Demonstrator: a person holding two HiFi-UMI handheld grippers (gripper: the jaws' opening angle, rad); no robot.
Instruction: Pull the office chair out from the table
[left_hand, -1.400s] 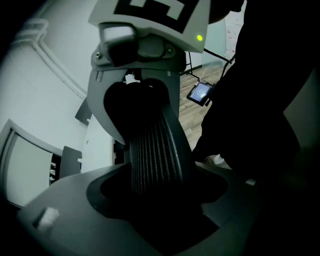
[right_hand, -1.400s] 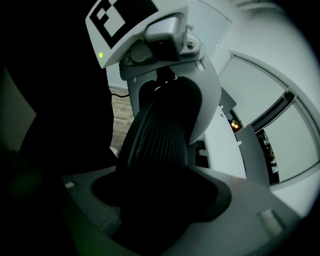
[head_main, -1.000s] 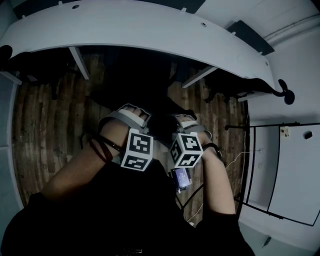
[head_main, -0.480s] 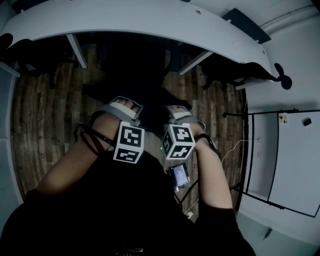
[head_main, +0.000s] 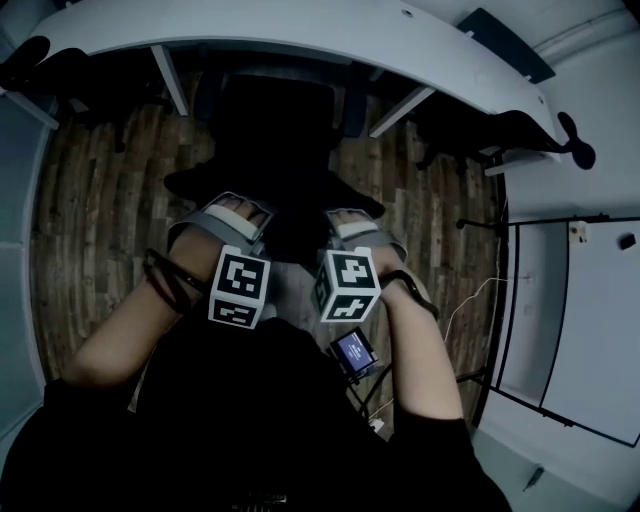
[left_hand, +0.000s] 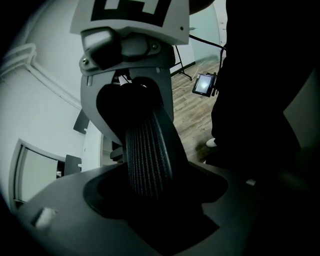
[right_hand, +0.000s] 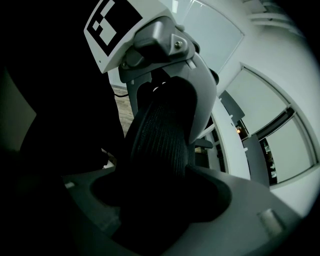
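Note:
The black office chair (head_main: 272, 130) stands in front of the white table (head_main: 300, 30), its seat out past the table's edge. Both grippers clamp the top rim of its backrest (head_main: 292, 218). In the head view my left gripper (head_main: 232, 212) holds the rim's left part and my right gripper (head_main: 350, 222) its right part. The left gripper view shows the ribbed mesh backrest (left_hand: 147, 160) running between the jaws up to the right gripper's grey body. In the right gripper view the same mesh rim (right_hand: 160, 145) lies between the jaws. The fingertips are hidden in shadow.
Wooden plank floor (head_main: 90, 230) lies all round. Other dark chairs (head_main: 500, 135) sit under the table at the right and left. A small lit screen (head_main: 353, 352) hangs by my waist. A thin stand (head_main: 478, 225) and white panels (head_main: 590, 320) are at the right.
The chair has rolled out from under the table toward me. Both grippers came back with it, still side by side on the backrest rim.

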